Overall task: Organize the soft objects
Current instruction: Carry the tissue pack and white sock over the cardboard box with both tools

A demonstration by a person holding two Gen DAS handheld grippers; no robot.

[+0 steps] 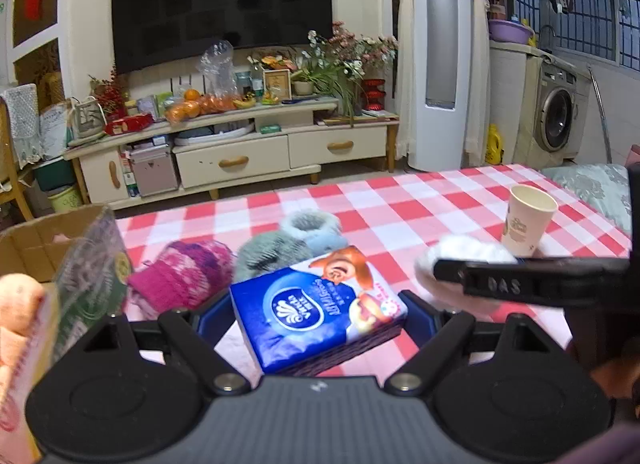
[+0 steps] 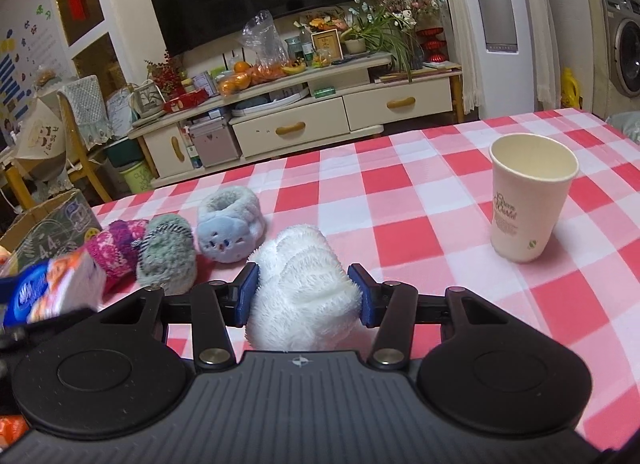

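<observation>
My left gripper is shut on a blue tissue pack and holds it above the checked tablecloth. My right gripper is shut on a white fluffy soft item resting on the cloth. The tissue pack also shows at the left edge of the right wrist view. A pink knitted item, a grey-green fuzzy item and a light blue plush slipper lie in a row to the left of the white item.
A cardboard box stands open at the table's left end, also in the right wrist view. A paper cup stands upright at the right. Beyond the table's far edge is a TV cabinet.
</observation>
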